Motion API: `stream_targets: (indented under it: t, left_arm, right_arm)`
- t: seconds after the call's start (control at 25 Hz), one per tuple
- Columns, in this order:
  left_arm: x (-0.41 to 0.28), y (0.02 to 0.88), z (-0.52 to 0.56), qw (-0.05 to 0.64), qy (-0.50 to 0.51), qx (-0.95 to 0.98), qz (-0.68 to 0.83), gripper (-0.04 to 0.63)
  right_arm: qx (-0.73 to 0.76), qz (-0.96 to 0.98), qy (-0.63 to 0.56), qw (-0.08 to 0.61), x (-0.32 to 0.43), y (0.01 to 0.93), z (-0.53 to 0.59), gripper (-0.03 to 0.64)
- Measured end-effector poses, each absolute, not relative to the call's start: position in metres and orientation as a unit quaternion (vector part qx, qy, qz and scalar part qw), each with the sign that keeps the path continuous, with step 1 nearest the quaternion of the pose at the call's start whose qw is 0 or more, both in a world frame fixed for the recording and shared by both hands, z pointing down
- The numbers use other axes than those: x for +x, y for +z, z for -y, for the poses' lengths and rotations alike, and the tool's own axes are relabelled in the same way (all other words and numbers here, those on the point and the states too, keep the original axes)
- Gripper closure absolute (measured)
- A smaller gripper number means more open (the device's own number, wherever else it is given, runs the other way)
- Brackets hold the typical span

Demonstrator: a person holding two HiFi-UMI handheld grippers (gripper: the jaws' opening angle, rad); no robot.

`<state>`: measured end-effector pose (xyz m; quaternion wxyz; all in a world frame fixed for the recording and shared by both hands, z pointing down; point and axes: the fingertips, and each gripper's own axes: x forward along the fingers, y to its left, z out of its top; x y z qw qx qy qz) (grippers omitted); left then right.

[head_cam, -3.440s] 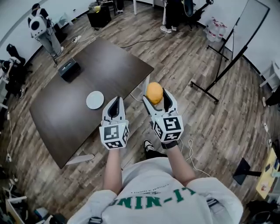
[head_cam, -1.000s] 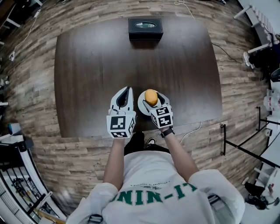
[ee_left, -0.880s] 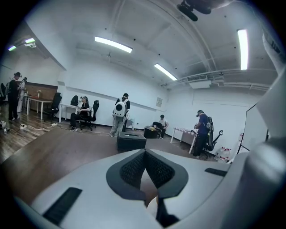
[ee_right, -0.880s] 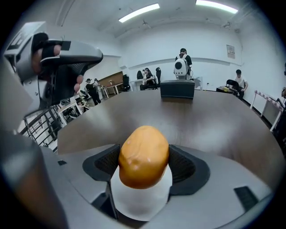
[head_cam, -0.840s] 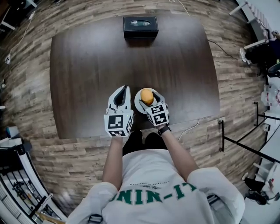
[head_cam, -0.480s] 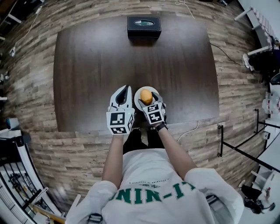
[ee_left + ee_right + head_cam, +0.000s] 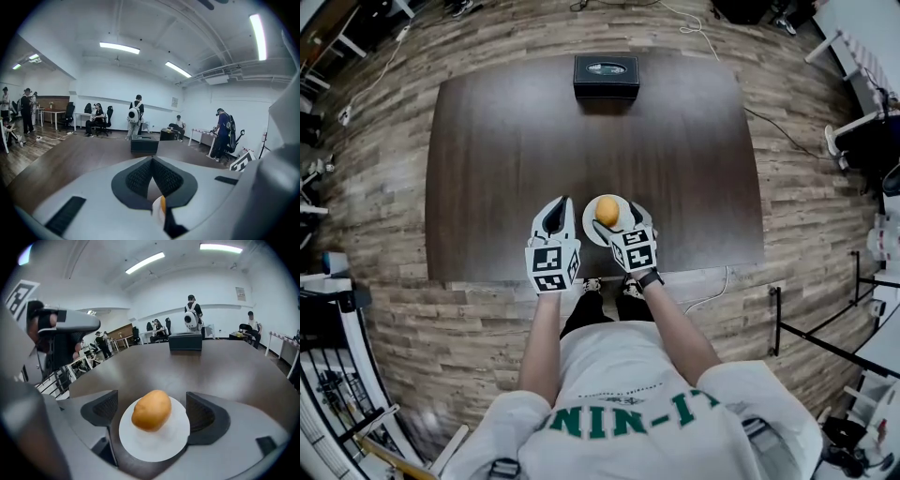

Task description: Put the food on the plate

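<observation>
Food [image 7: 151, 416] on plate [image 7: 154, 446] | R gripper [image 7: 617, 217] tilted down, jaws just widened round it | L gripper [image 7: 560, 205] clenched

The food [image 7: 151, 410] is orange-yellow and sits on a plain white plate [image 7: 154, 446]. The surface [image 7: 506, 141] is dark brown. The box [image 7: 606, 75] at upper centre is black. The left gripper [image 7: 560, 204] and right gripper [image 7: 617, 217] are pale grey, with black textured pads [image 7: 201, 416] and black-and-white square markers. The floor [image 7: 375, 141] is grey-brown planks. The shirt [image 7: 628, 384] at the bottom is white with green lettering.

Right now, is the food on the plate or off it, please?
On it: the orange food lies on the white plate, with bare plate showing on both sides.
</observation>
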<state>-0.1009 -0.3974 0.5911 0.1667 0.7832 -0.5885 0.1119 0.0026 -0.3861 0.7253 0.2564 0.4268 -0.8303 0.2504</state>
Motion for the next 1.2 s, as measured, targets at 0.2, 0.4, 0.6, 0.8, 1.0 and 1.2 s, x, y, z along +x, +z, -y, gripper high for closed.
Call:
stream_targets:
  t: [0.2,0.4,0.6,0.8,1.0,1.2]
  left_arm:
    - [-0.098,0.580,0.390,0.164,0.102,0.778,0.598,0.583]
    - [-0.093,0.557,0.391,0.147,0.086,0.776,0.608,0.583]
    - [-0.083,0.536,0.393,0.128,0.077,0.780,0.608,0.583]
    - [-0.079,0.513,0.394,0.112,0.067,0.782,0.609,0.583]
    - [-0.078,0.492,0.398,0.099,0.056,0.782,0.613,0.583]
    - [-0.078,0.465,0.398,0.077,0.042,0.785,0.613,0.583]
  right_arm:
    - [0.449,0.830,0.231,0.238,0.028,0.692,0.389,0.174]
    - [0.477,0.830,0.209,0.203,0.058,0.649,0.397,0.240]
    - [0.496,0.832,0.187,0.165,0.079,0.608,0.405,0.326]
    - [0.504,0.838,0.161,0.134,0.087,0.568,0.411,0.389]
    - [0.516,0.841,0.130,0.096,0.091,0.525,0.418,0.445]
    - [0.525,0.844,0.095,0.056,0.089,0.479,0.420,0.489]
